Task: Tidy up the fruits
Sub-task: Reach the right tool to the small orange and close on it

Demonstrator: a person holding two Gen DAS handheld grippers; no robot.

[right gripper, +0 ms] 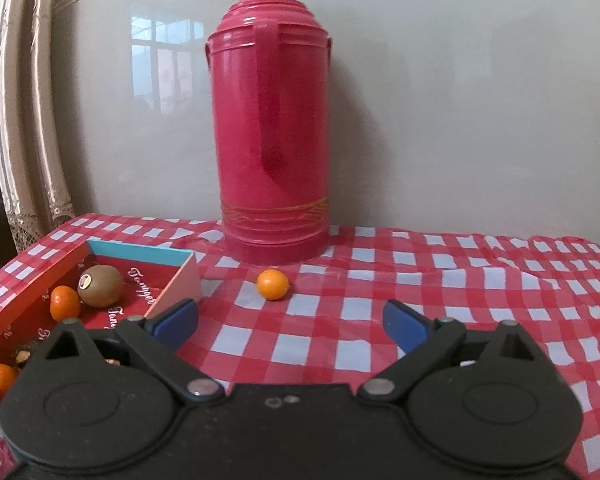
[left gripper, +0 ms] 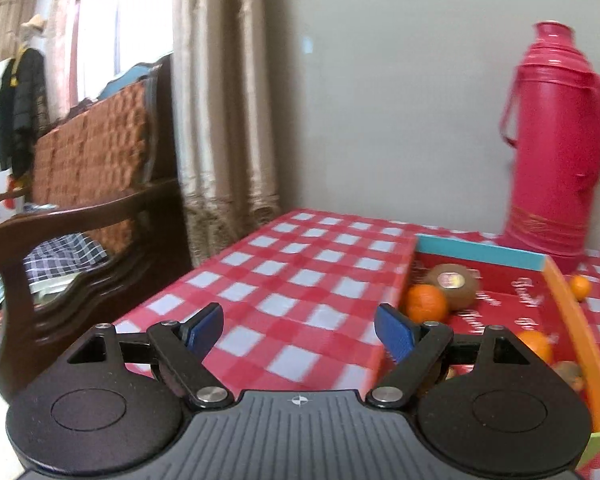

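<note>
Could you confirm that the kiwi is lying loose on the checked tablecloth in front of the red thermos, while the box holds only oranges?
Not quite: the loose fruit on the tablecloth before the thermos is a small orange. The kiwi lies inside the box beside the oranges, as the right wrist view shows.

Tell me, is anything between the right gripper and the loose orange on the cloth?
Nothing visible. The right gripper is open, and only bare checked cloth lies between it and the orange. The flask stands behind the orange.
</note>
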